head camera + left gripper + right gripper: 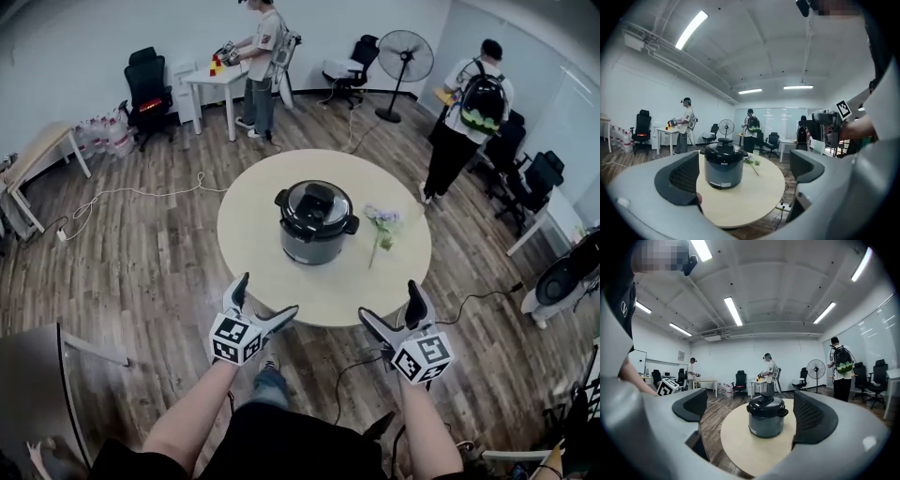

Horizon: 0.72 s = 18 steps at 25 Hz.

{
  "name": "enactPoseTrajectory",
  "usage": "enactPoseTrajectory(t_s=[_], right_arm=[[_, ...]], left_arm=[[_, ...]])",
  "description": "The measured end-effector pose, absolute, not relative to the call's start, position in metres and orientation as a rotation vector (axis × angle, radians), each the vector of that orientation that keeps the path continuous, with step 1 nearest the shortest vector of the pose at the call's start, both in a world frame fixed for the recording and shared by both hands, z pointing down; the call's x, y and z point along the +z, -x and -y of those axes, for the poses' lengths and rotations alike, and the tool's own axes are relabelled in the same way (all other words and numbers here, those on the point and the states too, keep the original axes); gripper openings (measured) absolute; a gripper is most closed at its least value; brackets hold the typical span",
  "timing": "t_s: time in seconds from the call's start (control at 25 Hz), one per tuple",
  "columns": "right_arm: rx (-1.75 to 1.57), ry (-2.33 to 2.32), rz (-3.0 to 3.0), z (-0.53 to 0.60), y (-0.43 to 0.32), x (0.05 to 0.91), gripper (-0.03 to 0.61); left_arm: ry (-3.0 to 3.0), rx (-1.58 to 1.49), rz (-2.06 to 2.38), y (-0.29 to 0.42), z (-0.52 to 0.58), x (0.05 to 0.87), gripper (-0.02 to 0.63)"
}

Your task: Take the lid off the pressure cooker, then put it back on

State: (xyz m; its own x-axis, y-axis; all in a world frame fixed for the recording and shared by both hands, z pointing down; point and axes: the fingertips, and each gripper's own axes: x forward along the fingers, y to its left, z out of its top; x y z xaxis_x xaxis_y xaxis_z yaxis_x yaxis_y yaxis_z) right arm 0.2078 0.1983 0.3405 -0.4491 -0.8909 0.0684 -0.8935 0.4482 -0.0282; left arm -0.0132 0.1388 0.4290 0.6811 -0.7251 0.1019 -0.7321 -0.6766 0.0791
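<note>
Pressure cooker (316, 230) stands upright near the centre of the round table (272, 281), black lid (317, 202) seated on it, knob/handle on top. Both grippers are held low at the table's near edge, well apart from the cooker and touching nothing.

L gripper (269, 293): jaws wide apart, nothing clamped. R gripper (387, 300): same, jaws spread, empty.

Head view only:
- Both grippers at once, w/ forearms behind them.
- Cooker's two side handles seen from above.
- Cables across the wood floor.
- Flower sprig (382, 227) lying on the table just right of the cooker.

L gripper view:
- Cooker from the side, framed btwn the two dark ribbed pads (682, 177) but far beyond them.
- Grey body w/ a small label low on the front.
- Sprig shows behind and to the right of the cooker.
- R gripper's marker cube (841, 108) is at the right edge.

R gripper view:
- Cooker again btwn the pads, far off, lid knob clear against the room.
- Sprig doesn't show here.
- L gripper's marker cube (668, 386) is at the left.
- A third person (691, 373) stands by a far desk, out of the head view's frame.

Both gripper views add the ceiling strip lights (733, 310), which the head view misses.

Background, all views:
- Person at a white table (261, 56).
- Person w/ a backpack (469, 103).
- Standing fan (405, 58).
- Office chairs along the walls.
</note>
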Motion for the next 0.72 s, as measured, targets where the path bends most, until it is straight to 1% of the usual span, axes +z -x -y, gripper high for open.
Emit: enactPoseTrajectory(t_s=[0.2,0.32,0.6,0.72], right_arm=[[0.123,-1.683,2.54,-0.093,-0.195,0.335,0.589],[0.168,-1.715,2.497,-0.042,-0.193,0.338,0.588],[0.235,-1.666,2.399,0.046,-0.178,0.368,0.588],[0.268,-1.605,2.372,0.078,-0.175,0.374,0.588]], left_arm=[[-2.758,0.163,1.071,0.009,-0.02,0.466,0.584],[-2.751,0.202,0.998,-0.003,0.033,0.492,0.584],[-2.732,0.395,0.856,-0.033,0.099,0.577,0.586],[-2.71,0.45,0.839,-0.043,0.117,0.594,0.586]])
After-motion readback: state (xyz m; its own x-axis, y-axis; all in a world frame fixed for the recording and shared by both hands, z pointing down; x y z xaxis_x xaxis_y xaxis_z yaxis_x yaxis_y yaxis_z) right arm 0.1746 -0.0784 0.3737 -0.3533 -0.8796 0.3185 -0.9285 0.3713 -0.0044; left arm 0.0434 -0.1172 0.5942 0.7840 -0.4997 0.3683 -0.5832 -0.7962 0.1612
